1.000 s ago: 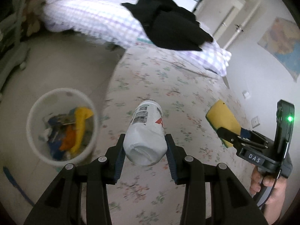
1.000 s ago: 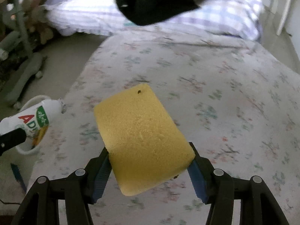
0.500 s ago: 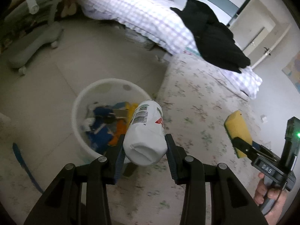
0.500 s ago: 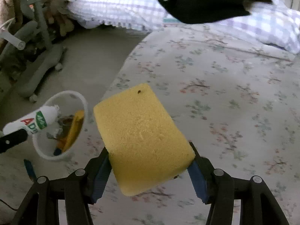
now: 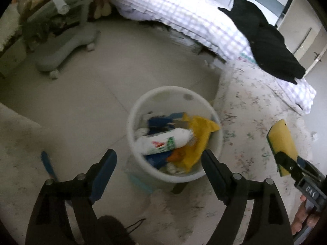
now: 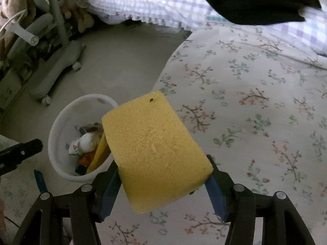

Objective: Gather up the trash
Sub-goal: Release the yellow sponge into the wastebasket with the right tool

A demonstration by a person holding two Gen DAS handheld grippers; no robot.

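Gaping empty, left hand-held gripper [image 5: 158, 160] just opened; right [image 6: 163, 180] clamps sponge [image 6: 155, 153].

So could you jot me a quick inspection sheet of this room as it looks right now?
Surface: floral bedspread beside pale floor tiles.
Job's things: white bottle lying in the white bin on wrappers; yellow sponge not binned yet.
Clutter: black garment on checked quilt.
Grippers: left gripper open above the bin, jaws just opened, nothing between them; right gripper clamps the sponge.
Cables: thin dark cord on the floor.
Surroundings: grey wheeled chair base.
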